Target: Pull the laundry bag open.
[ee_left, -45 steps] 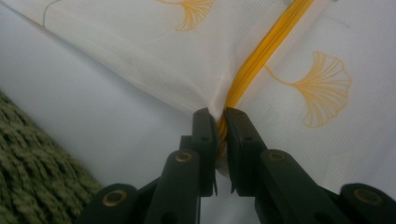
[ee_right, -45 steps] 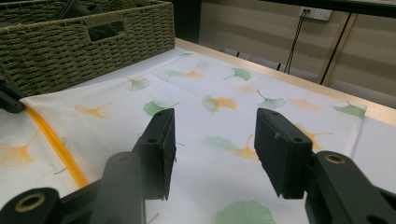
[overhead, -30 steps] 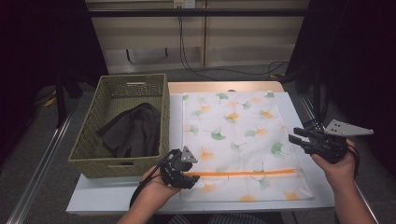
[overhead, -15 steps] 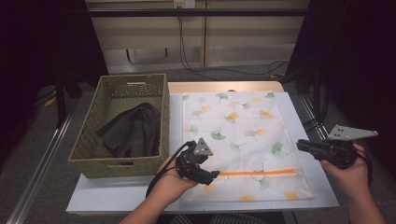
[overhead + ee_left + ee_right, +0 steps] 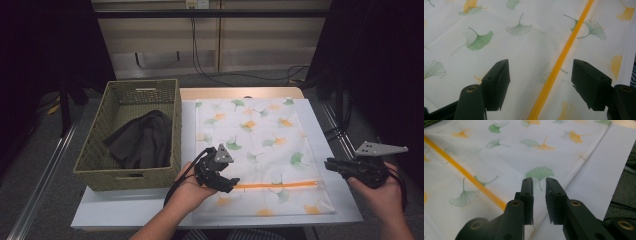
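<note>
Left gripper [image 5: 231,186]: jaws wide, just opened further, nothing between; low over cloth's near-left part, orange stripe [image 5: 559,65] running between jaws in left gripper view.
Right gripper [image 5: 334,165]: jaws narrow with slim gap, closed then eased slightly, holding nothing; hovering at 3 o'clock off cloth's right edge.
Change: left gripper shifted from cloth's near-left corner inward over stripe; right gripper drawn lower at table's right side.
Meaning: likely lining up a pinch on each side, for folding or lifting.
Cloth [image 5: 255,145]: white, ginkgo-leaf print, flat on table [image 5: 340,150].
Basket [image 5: 95,150]: wicker, at 9 o'clock, dark garment [image 5: 142,140] inside.
</note>
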`<state>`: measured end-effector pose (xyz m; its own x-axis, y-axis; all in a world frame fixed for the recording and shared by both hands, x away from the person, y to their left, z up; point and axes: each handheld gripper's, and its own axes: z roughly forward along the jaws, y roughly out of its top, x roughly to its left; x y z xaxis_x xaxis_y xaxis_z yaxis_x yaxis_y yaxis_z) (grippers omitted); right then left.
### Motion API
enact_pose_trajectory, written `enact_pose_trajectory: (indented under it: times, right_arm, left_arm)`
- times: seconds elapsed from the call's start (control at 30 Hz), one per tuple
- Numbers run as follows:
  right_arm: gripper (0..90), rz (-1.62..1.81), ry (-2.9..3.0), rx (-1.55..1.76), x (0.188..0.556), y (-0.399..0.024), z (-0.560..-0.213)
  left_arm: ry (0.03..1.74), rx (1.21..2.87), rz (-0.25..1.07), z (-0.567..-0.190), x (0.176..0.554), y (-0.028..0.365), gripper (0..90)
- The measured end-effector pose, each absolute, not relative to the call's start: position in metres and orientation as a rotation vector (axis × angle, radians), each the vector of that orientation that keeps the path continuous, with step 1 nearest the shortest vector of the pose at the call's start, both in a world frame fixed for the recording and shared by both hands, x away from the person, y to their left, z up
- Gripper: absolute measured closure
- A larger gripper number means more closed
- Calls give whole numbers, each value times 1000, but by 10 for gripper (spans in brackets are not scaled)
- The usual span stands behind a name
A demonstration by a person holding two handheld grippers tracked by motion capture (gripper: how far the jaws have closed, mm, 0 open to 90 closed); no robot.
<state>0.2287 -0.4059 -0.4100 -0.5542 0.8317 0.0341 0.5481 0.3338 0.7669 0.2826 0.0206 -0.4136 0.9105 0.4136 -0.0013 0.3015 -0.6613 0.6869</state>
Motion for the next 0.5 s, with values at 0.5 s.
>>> enact_pose_trajectory:
  times: [0.5]
  right_arm:
    - [709,874,2363,1380,238,-407,-440]
  left_arm:
    - [535,2361,205,-421,287,26,310]
